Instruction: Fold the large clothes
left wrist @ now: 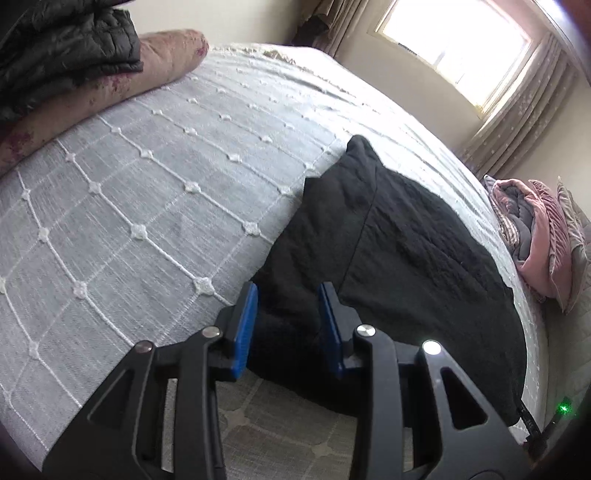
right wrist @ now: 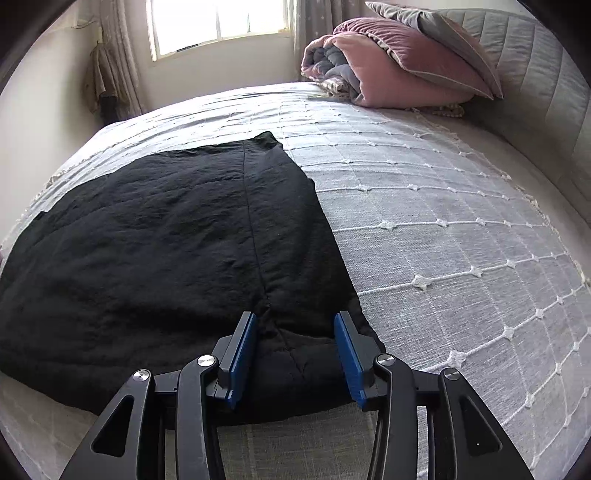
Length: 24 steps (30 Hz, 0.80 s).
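A black garment [right wrist: 166, 236] lies flat on the bed [right wrist: 443, 221], spread over a pale grey bedspread [left wrist: 147, 184] with a stitched diamond pattern. Its near edge hangs at the bed's side, close to both claws.

The left claw [left wrist: 288, 299] points down at the garment's near left corner. Its blue pads [left wrist: 245, 325] stand apart with black cloth showing between them; whether they press on the cloth cannot be told.

The right claw [right wrist: 297, 332] points down at the garment's near right corner, where a seam [right wrist: 251, 221] runs away toward the far edge. Its pads [right wrist: 242, 354] stand apart on either side of the cloth, and no clear pinch shows, so its hold cannot be told either.

At the head of the bed sit a rolled pink quilt [right wrist: 388, 74] and a grey pillow [right wrist: 436, 33]. In the left view a dark quilted jacket [left wrist: 66, 48] rests on a beige bolster [left wrist: 110, 92]. A window [right wrist: 218, 22] with curtains [left wrist: 524, 110] lights the far wall.
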### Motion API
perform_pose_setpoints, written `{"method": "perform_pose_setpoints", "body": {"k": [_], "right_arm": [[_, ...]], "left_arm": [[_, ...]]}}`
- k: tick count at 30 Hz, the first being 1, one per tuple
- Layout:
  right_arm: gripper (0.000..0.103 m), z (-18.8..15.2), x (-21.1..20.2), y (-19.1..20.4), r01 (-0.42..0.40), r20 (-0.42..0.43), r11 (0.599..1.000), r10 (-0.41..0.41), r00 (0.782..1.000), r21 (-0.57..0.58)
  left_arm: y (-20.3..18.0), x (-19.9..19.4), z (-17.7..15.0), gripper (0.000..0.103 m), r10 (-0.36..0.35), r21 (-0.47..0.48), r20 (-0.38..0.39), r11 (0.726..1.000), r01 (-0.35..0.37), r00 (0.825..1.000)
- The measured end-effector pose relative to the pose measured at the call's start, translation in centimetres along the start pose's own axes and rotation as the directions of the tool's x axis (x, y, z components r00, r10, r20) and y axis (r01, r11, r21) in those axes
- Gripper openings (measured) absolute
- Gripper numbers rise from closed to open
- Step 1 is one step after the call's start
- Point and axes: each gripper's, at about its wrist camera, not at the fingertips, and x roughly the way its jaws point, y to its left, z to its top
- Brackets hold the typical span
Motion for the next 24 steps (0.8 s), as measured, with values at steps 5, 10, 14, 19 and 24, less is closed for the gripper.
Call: {"method": "perform_pose_setpoints", "body": {"k": [5, 10, 14, 19, 24], "right_arm": [[0.046, 0.7, -2.8, 0.1, -0.052, 0.053, 0.995, 0.047, 0.997, 0.091], [0.060, 1.8, -3.3, 5.3, -0.127, 0.072, 0.992, 0.127, 0.989, -0.001], [0.062, 4.1, -2.1, 11.6, -0.194, 0.061, 0.976, 0.201, 0.978, -0.097], [0.063, 7.0, 2.2, 19.3, -0.245, -0.004, 0.939, 0.252, 0.968, -0.242], [0.064, 8.9, 7.3, 18.6, -0.176, -0.043, 0.938, 0.171, 0.984, -0.297]], "left_arm": [[-2.1, -2.5, 0.6, 0.046, -0.118, 0.040, 0.070, 0.993, 0.115, 0.991], [-9.7, -0.7, -0.9, 0.053, -0.119, 0.274, 0.021, 0.956, 0.109, 0.993], [-16.2, 2.6, -0.9, 0.060, -0.116, 0.393, -0.060, 0.910, 0.130, 0.991], [-19.9, 7.8, 0.3, 0.063, -0.079, 0.451, -0.089, 0.886, 0.110, 0.993], [-13.9, 12.8, 3.3, 0.063, 0.009, 0.329, -0.114, 0.944, 0.029, 0.993]]}}
